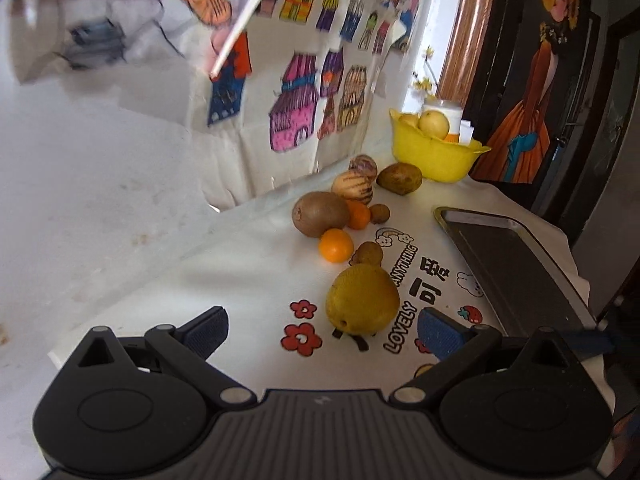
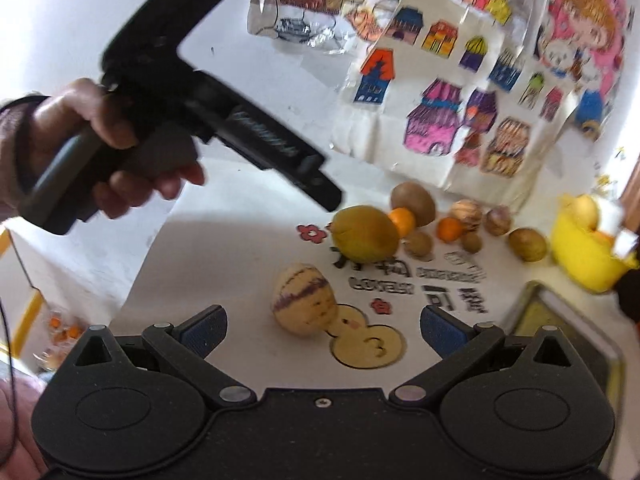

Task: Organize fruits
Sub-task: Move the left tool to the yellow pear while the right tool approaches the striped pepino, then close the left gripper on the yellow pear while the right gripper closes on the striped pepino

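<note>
Fruits, loose, on a white tablecloth [image 1: 248, 280] printed with cartoon flowers, clouds and lettering.

Left wrist view. Nearest item: a large yellow-green fruit [image 1: 362, 299], round, dull pitted skin, resting on the cloth just ahead of the left gripper [image 1: 322, 330]. Gripper fingers [image 1: 208, 330] black with ribbed blue pads, spread wide apart, holding nothing. Behind it: a small brown fruit [image 1: 369, 253]; a glossy orange [image 1: 336, 245]; a second orange [image 1: 357, 214] touching a large fuzzy brown kiwi [image 1: 320, 214]; a tiny brown fruit [image 1: 379, 213]; two cream, purple-streaked melons [image 1: 353, 185], one behind the other; an oval brown kiwi [image 1: 399, 178]. At the far corner, a yellow plastic bowl [image 1: 432, 156] with a wavy rim, holding pale round fruit. To the right, a dark rectangular metal tray [image 1: 516, 264] with rounded corners lying on the cloth. Backdrop: wall covered with coloured drawings of houses.

Right wrist view. A cream melon with purple stripes [image 2: 304, 299], smooth and rounded, sits on the cloth just ahead of the right gripper [image 2: 322, 330], whose blue-padded fingers [image 2: 442, 332] stand wide apart and empty. Beyond it the yellow-green fruit [image 2: 366, 234], then the row of kiwis, oranges and small brown fruits, blurred. Yellow bowl [image 2: 584, 256] at far right; tray edge [image 2: 532, 312] at lower right. Upper left: a hand [image 2: 104, 148] grips the handle of the other gripper, raised above the table.
</note>
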The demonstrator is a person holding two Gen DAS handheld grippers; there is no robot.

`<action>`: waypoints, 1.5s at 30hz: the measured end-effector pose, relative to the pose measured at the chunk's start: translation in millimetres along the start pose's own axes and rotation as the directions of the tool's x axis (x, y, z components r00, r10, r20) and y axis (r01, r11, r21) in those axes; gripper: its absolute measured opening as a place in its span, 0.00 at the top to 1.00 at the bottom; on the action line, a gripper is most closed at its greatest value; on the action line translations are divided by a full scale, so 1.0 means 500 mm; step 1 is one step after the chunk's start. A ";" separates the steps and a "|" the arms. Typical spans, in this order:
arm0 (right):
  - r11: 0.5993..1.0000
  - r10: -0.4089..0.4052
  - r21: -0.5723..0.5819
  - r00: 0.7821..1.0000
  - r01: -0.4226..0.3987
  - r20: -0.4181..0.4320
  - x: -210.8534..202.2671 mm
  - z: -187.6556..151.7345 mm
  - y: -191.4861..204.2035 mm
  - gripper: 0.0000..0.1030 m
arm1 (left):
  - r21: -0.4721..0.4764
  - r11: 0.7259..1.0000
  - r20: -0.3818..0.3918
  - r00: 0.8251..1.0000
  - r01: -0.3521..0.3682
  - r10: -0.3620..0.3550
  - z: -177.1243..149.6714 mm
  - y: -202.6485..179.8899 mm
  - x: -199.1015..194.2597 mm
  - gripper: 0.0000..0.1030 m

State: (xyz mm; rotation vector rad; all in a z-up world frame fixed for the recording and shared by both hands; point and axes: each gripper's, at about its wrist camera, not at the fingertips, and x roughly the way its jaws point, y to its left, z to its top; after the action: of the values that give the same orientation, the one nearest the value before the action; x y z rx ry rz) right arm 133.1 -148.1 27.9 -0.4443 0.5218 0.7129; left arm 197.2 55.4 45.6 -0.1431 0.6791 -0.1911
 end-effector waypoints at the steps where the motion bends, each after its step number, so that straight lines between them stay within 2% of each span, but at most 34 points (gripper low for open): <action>1: 1.000 0.016 0.013 1.000 -0.016 -0.006 0.011 0.001 -0.002 0.00 | -0.005 1.000 -0.014 1.000 0.011 -0.011 0.006 0.003 0.013 0.00; 8: 0.993 0.089 0.077 0.995 -0.086 -0.041 0.066 -0.007 -0.008 0.01 | -0.029 0.996 -0.063 0.995 0.080 -0.081 0.026 0.009 0.086 0.00; 15: 0.985 0.132 0.113 0.990 -0.127 -0.038 0.092 -0.001 -0.018 0.08 | -0.023 0.992 -0.088 0.988 0.122 -0.124 0.037 -0.005 0.127 0.00; 21: 0.983 0.144 0.122 0.989 -0.139 -0.041 0.105 0.000 -0.021 0.15 | -0.011 0.993 -0.102 0.988 0.116 -0.116 0.037 -0.012 0.143 0.01; 33: 0.973 0.161 0.171 0.986 -0.154 -0.031 0.117 -0.004 -0.030 0.26 | 0.029 0.990 -0.120 0.984 0.135 -0.130 0.022 -0.020 0.166 0.15; 40: 0.966 0.165 0.204 0.986 -0.158 -0.021 0.119 -0.006 -0.033 0.36 | 0.057 0.988 -0.115 0.984 0.140 -0.133 0.019 -0.025 0.167 0.26; 45: 0.967 0.152 0.207 0.988 -0.146 -0.015 0.118 -0.006 -0.031 0.44 | 0.049 0.988 -0.112 0.984 0.147 -0.140 0.019 -0.023 0.167 0.29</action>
State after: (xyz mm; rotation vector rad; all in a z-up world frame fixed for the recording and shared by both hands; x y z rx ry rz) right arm 181.0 -131.1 -6.1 -0.2241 0.6558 0.7884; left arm 265.4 26.5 4.2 -0.1272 0.7708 -0.3587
